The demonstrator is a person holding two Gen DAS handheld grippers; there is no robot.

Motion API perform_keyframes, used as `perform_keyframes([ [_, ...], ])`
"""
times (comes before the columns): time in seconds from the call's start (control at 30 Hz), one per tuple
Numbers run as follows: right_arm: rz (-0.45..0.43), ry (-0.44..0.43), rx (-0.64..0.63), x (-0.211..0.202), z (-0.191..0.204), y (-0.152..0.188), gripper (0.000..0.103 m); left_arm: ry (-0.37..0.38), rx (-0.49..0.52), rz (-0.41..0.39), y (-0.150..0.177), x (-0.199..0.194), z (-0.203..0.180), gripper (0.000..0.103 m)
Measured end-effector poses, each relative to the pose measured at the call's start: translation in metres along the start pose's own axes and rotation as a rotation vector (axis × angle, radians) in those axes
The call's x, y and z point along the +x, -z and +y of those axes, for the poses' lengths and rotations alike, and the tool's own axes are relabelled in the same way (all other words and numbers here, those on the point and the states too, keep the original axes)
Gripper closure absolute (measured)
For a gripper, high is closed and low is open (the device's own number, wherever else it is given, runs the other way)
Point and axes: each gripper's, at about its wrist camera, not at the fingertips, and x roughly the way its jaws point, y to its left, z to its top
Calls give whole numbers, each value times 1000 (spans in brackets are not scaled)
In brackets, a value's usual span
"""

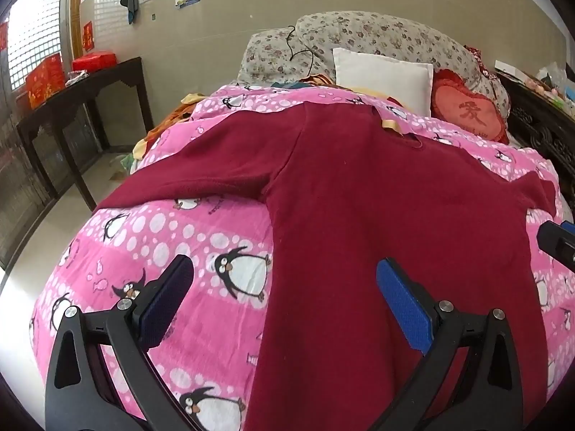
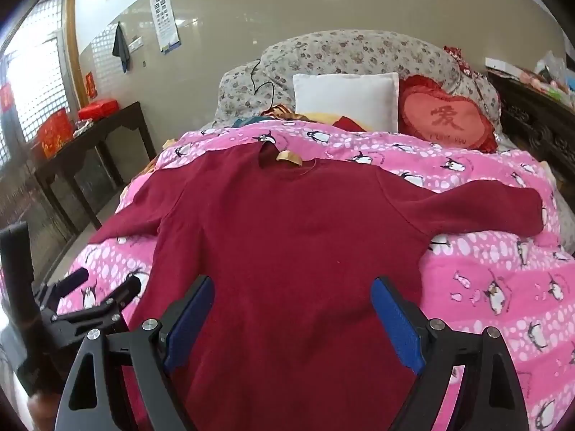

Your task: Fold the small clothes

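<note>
A dark red long-sleeved sweater lies flat on a pink penguin-print quilt, sleeves spread out, neck toward the pillows; it also shows in the right wrist view. My left gripper is open and empty above the sweater's lower left edge. My right gripper is open and empty above the sweater's lower middle. The left gripper also shows at the left of the right wrist view, and a part of the right gripper at the right edge of the left wrist view.
A white pillow, a red heart cushion and a floral bolster sit at the bed's head. A dark side table with red boxes stands to the left. Dark carved furniture stands to the right.
</note>
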Motion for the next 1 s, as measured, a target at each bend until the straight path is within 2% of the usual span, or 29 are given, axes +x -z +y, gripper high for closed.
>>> perform_keyframes([
  [0.23,-32,32,-3,20,8,-13,15,3,1,-11,-17,12,-4,1],
  [0.37,-7,27,29,34,13,-23,15,9,8,-4,-23,22,-6,1],
  [0.53,-31,46,30,44,20,-38,15,13,11,-1,-34,33,-9,1],
  [0.57,6,39,59,50,21,-43,15,15,9,-2,-37,35,-10,1],
  [0.6,2,74,61,56,22,-45,15,17,8,-3,-38,36,-10,1],
  [0.7,11,132,54,71,20,-43,15,19,4,-5,-45,45,-14,1],
  [0.8,-42,93,123,82,9,-44,15,20,3,4,-48,58,-16,1],
  [1.0,-62,127,106,91,-3,-33,15,36,-5,23,-45,76,-18,1],
])
